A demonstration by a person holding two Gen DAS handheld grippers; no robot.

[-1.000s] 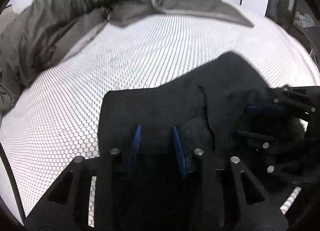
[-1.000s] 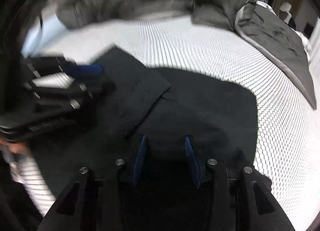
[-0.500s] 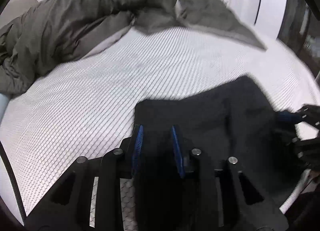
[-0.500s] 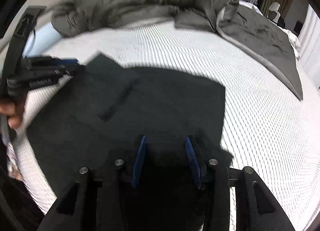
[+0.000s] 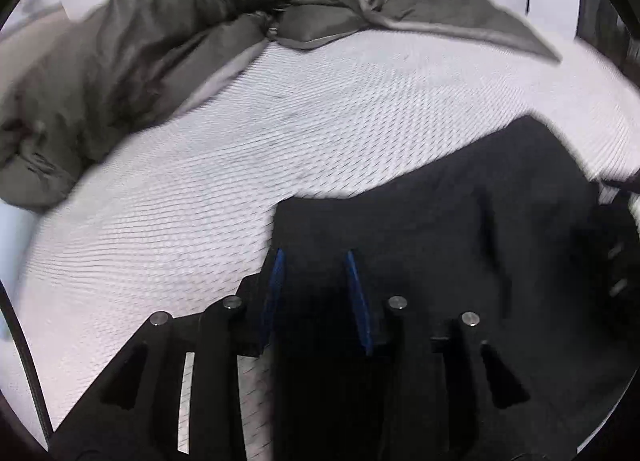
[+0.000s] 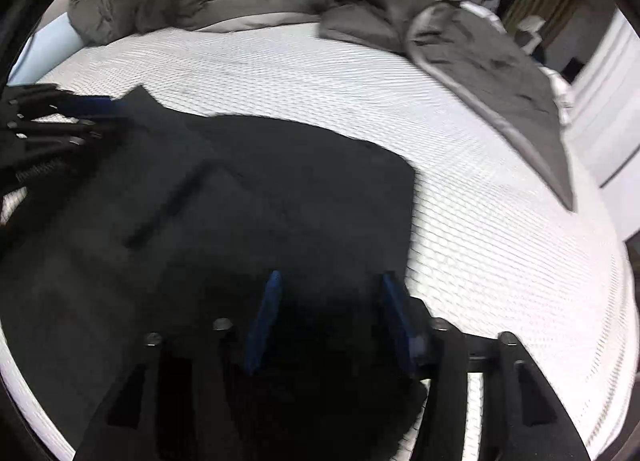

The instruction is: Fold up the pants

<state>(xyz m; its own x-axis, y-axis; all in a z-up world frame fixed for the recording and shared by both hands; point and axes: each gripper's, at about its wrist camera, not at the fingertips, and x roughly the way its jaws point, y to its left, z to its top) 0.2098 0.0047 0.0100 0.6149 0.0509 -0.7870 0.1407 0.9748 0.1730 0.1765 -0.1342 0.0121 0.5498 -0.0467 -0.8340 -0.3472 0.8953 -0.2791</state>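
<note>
**Black pants on the bed, one gripper on each side**

Black fabric fills the near part of both wrist views: one pair of pants point(image 6: 248, 197), lying mostly flat on the white mattress point(image 6: 500, 229). Counting stuff: one pair of pants, two grippers, one duvet, one mattress. No labels, brands or writing I can read anywhere, and both shots are motion-blurred.

Left gripper point(image 5: 316, 261) sits right over the left edge of the pants, with its blue fingers point(image 5: 276, 281) apart and dark cloth showing in the gap between them. Whether it's really pinching that cloth I can't tell, it's all black on black down there. From the right wrist view you can see that same left gripper point(image 6: 60, 117) at the pants' far left corner.

Right gripper point(image 6: 328, 285) is over the near right part of the pants, close to their right edge. Its blue fingers point(image 6: 264, 321) stand clearly apart, with dark fabric between and under them, so it looks released, not clamped.

There's a diagonal seam or pocket line point(image 6: 168, 205) across the pants, left of the middle.

Beyond the pants it's bare mattress with a textured weave, and past that one crumpled grey duvet point(image 5: 160, 45) bunched along the far side.
</note>
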